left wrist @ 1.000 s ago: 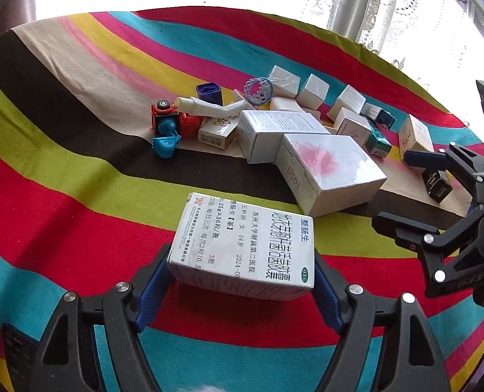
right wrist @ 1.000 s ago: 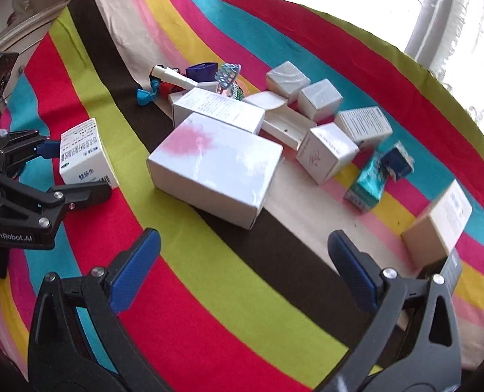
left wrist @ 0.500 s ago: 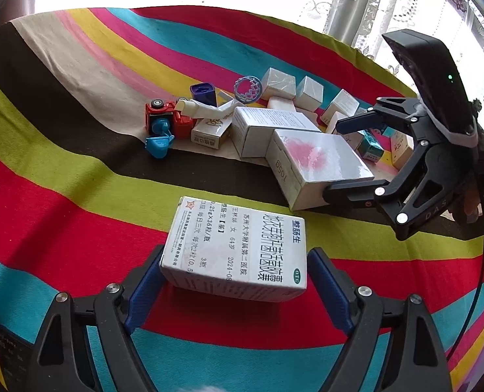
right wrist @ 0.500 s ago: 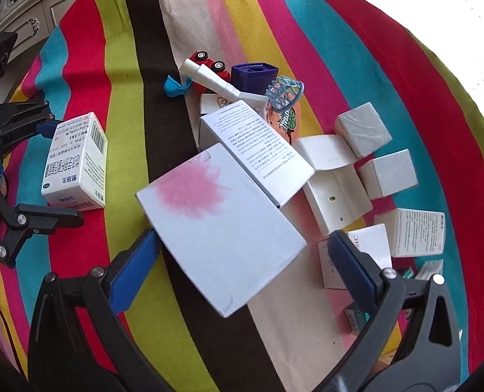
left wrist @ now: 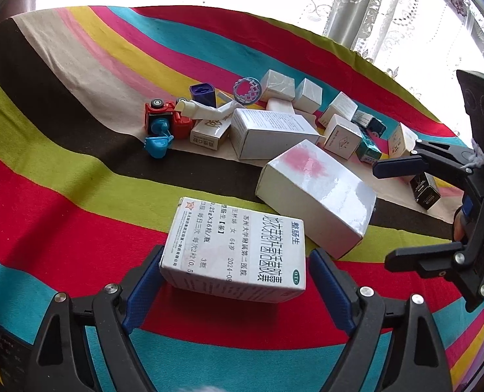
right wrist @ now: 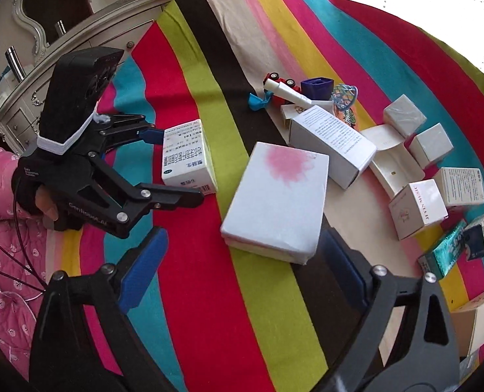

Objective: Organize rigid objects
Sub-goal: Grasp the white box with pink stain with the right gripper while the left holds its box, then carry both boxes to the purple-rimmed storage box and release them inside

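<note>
Left black two-finger gripper with blue pads (left wrist: 233, 281) (right wrist: 173, 166): fingers spread, pads flanking printed white medicine box (left wrist: 238, 248), contact unclear. Right black gripper with blue pads (right wrist: 242, 261) (left wrist: 392, 214): fingers wide apart, empty, low over striped cloth.
</note>
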A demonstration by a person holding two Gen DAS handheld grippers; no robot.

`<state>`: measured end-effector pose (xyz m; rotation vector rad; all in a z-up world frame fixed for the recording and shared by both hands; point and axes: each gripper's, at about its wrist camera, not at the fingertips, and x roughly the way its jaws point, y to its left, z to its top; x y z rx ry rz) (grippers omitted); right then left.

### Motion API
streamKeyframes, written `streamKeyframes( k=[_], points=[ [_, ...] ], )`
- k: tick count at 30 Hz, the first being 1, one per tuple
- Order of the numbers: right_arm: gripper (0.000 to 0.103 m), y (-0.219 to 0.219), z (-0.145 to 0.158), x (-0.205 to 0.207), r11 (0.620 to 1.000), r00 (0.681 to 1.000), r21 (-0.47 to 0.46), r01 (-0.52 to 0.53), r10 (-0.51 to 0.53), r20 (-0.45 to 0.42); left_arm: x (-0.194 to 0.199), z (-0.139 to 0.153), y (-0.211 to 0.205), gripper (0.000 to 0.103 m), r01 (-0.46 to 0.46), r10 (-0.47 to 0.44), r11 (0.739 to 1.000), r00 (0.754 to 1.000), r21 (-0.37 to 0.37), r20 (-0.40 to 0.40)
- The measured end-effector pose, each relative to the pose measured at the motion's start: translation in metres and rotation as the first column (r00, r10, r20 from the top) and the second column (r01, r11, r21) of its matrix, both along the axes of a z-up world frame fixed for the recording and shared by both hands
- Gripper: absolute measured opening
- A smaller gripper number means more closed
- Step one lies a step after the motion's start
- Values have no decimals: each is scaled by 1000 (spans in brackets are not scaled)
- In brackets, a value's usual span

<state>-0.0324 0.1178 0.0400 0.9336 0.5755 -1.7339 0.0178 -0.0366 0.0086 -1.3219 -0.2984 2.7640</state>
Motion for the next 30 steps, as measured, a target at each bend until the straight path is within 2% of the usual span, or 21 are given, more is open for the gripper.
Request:
streamKeyframes(
  k=[2, 5, 7, 9, 11, 13, 14, 16, 19, 21, 22, 25, 30],
  points=[
    [96, -9, -1, -7, 996, 995, 36, 84, -83, -49, 0, 0, 0, 88, 1, -1, 1000, 1000, 1, 0],
    [96, -15, 2, -25, 979, 980, 34, 199, -199, -15, 0, 0, -1, 88, 2, -2, 1000, 1000, 6, -1],
    [96, -26, 1, -30, 970, 971, 43, 241, -241, -5, 0, 0, -1, 88, 2, -2, 1000, 1000, 6, -2],
    [96, -42, -5, -28, 960, 965, 98, 262, -258, -51, 0, -1, -1, 86, -3, 3, 1000, 1000, -2, 2],
    [91, -51, -13, -27, 952, 961, 141, 272, -262, -83, 0, -1, -2, 88, -1, 1, 1000, 1000, 6, -2],
    [75, -51, -18, -33, 935, 949, 167, 313, -304, -80, 0, -1, -3, 88, 0, 0, 1000, 1000, 5, -1],
    [72, -47, -21, -35, 928, 945, 178, 327, -320, -68, 0, -1, -2, 88, 1, -1, 1000, 1000, 0, 0],
    [70, -38, -27, -35, 925, 942, 186, 332, -333, -30, -1, -1, 0, 88, 1, -1, 1000, 1000, -13, 3],
    [69, -22, -24, -17, 916, 930, 169, 365, -351, -107, 0, -1, 0, 88, 0, 0, 1000, 1000, -16, 4],
    [69, -2, -16, 1, 899, 905, 113, 423, -412, -110, 0, -1, 0, 88, 1, -1, 1000, 1000, -19, 5],
    [69, 10, -13, 10, 879, 882, 90, 468, -458, -111, -1, -1, 0, 88, 1, -1, 1000, 1000, -23, 6],
    [69, 41, -8, 47, 793, 788, 81, 604, -579, -209, -2, -2, 3, 88, 1, 0, 999, 1000, -43, 11],
    [69, 78, 8, 105, 663, 653, -29, 748, -743, -146, -3, -2, 9, 84, -4, 6, 995, 1000, -102, 23]
  ],
)
